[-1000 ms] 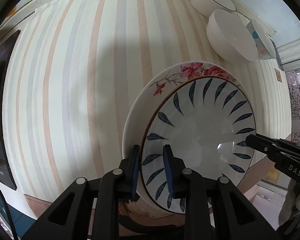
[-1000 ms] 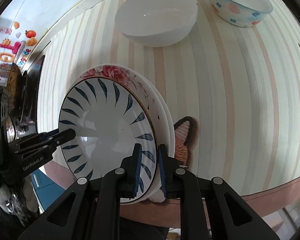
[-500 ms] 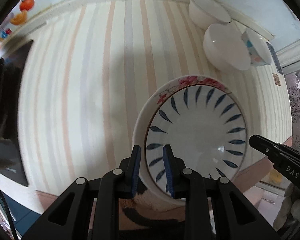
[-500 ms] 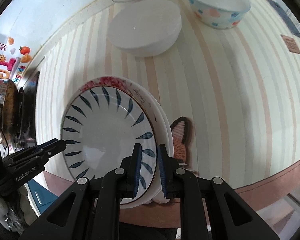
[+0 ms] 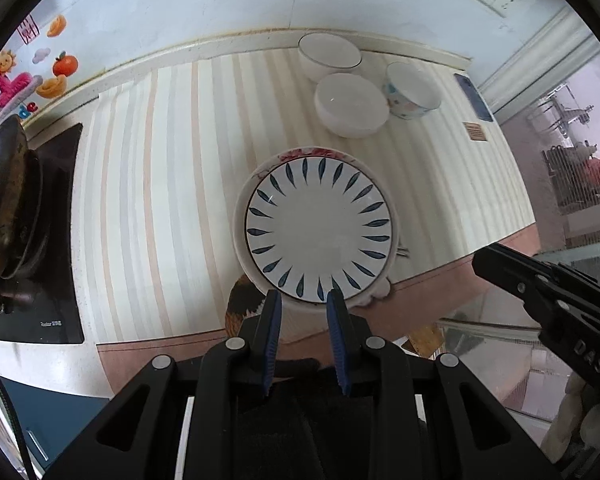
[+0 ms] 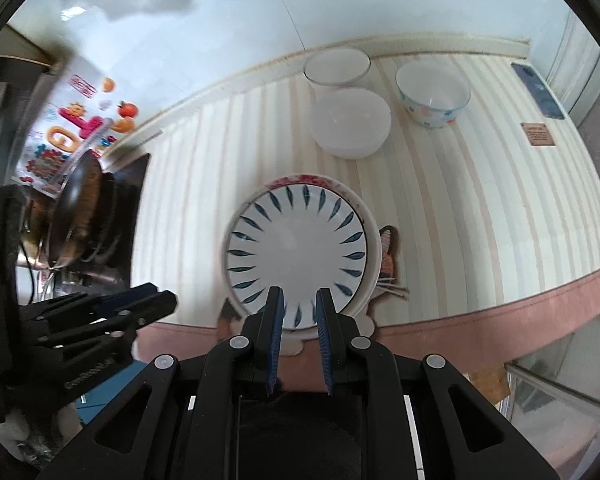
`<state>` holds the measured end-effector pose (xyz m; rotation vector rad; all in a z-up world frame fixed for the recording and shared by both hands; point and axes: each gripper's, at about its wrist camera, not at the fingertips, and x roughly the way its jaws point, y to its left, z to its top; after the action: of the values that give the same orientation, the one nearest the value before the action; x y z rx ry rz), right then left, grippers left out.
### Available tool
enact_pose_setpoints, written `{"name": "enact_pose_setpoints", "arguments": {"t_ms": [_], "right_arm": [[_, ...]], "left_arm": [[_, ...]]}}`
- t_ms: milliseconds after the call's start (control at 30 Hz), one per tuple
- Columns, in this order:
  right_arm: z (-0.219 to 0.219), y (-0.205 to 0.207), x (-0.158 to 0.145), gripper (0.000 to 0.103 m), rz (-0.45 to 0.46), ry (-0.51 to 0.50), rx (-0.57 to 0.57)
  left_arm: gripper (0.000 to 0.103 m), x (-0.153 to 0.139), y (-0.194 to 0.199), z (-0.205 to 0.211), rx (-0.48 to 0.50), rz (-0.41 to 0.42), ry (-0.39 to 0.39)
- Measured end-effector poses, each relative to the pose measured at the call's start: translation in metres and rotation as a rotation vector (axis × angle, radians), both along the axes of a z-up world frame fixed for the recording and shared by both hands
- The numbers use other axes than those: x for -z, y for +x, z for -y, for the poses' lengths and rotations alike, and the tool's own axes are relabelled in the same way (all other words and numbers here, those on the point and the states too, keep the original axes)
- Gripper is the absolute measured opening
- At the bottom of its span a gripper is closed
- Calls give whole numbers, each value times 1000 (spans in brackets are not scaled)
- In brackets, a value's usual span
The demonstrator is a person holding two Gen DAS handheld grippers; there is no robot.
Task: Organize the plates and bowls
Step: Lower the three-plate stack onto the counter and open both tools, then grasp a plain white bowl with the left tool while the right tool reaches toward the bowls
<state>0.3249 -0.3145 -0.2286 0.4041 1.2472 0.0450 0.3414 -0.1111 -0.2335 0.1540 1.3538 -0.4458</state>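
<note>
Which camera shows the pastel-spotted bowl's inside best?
The right wrist view: the white bowl with pastel spots opens toward the camera, showing its empty interior. The left wrist view shows it smaller, mostly side-on.

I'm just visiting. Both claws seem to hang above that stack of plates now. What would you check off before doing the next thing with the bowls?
1. Leaf-pattern plate sits on the floral plate: ok.
2. Stack fully on the counter: not ok, its near edge overhangs.
3. Left gripper empty: ok.
4. Right gripper empty: ok.
5. Three bowls stacked: not ok, side by side.
6. Bowls chipped or wet: cannot tell.
</note>
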Motion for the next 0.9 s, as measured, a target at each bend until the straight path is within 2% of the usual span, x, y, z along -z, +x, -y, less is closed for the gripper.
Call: {"name": "enact_pose_setpoints", "arguments": {"t_ms": [200, 300, 400, 467, 500, 533, 733, 900], "right_arm": [[-5, -34, -32, 19, 36, 0, 13], [-5, -42, -34, 19, 38, 17, 24], [1, -44, -33, 19, 34, 36, 25], [7, -38, -28, 33, 24, 52, 25], [13, -33, -25, 43, 28, 66, 25], [21, -28, -21, 46, 30, 78, 30], [69, 22, 9, 46, 52, 86, 41], [117, 95, 56, 46, 24, 103, 44]], "left_arm": [[21, -16, -12, -5, 11, 4, -40], [21, -23, -17, -2, 13, 16, -55], [21, -30, -14, 5, 4, 65, -61], [23, -29, -7, 11, -11, 72, -68], [24, -28, 0, 16, -29, 77, -81], [24, -27, 6, 19, -43, 86, -79], [24, 3, 71, 56, -154, 97, -63], [24, 54, 138, 90, -238, -2, -63]]}}
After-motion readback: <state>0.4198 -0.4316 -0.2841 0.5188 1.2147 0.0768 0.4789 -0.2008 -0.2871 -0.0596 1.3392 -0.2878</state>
